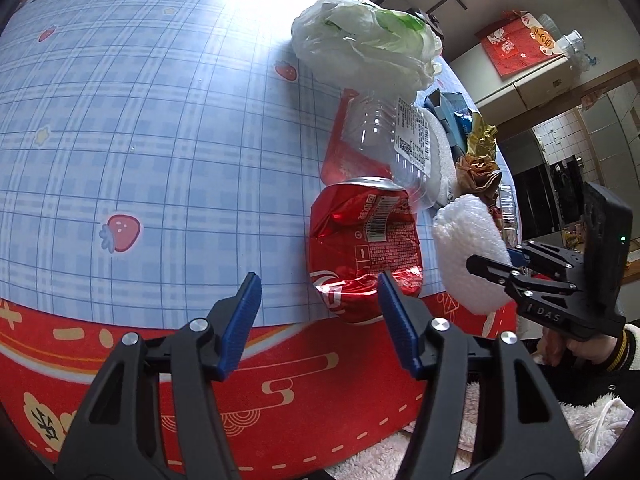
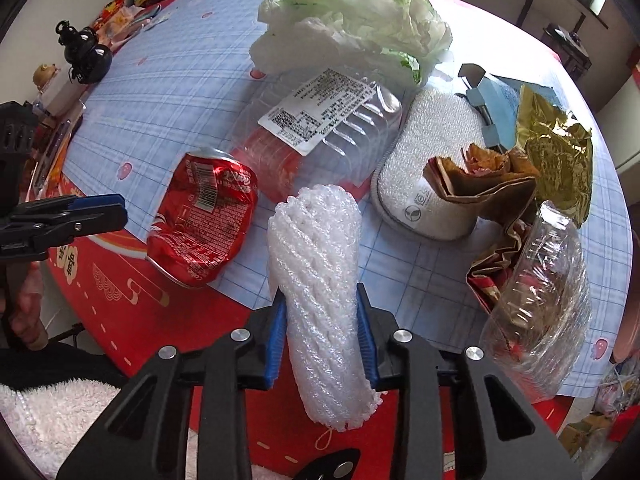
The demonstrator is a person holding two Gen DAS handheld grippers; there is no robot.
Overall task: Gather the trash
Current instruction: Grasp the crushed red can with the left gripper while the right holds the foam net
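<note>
A: How do the two grippers sit?

B: The right gripper (image 2: 322, 332) points steeply down at the table edge, and its blue pads (image 2: 277, 340) press both sides of a white foam net sleeve (image 2: 320, 280). The sleeve runs from between the jaws up toward twelve o'clock. The pads grip its lower half.

A: And the left one?

B: The left gripper (image 1: 318, 312) tilts down too, jaws at a middling width with nothing clamped. The crushed red can (image 1: 362, 248) lies just past its fingertips, toward one o'clock; the right-hand pad overlaps the can's lower edge in the left wrist view (whether it touches, I cannot tell).

A: Is the person visible?

B: A hand (image 1: 576, 346) at three o'clock holds the right gripper's handle, with a dark striped cuff behind it.

A: Any writing?

B: The gripper body (image 1: 548, 312) reads "DAS". The can carries a barcode and small print too fine to read. The clear plastic box (image 2: 320, 140) wears a white printed label (image 2: 316, 110), also unreadable.

A: Where is the remaining trash?

B: On the blue checked tablecloth (image 2: 168, 92): a white plastic bag (image 2: 352, 24) at twelve, a white textured pouch (image 2: 432, 168) with a recycling-type mark, a brown paper wrapper (image 2: 480, 180) and gold foil (image 2: 560, 152) near two, and a crumpled clear container (image 2: 536, 288) at three.
</note>
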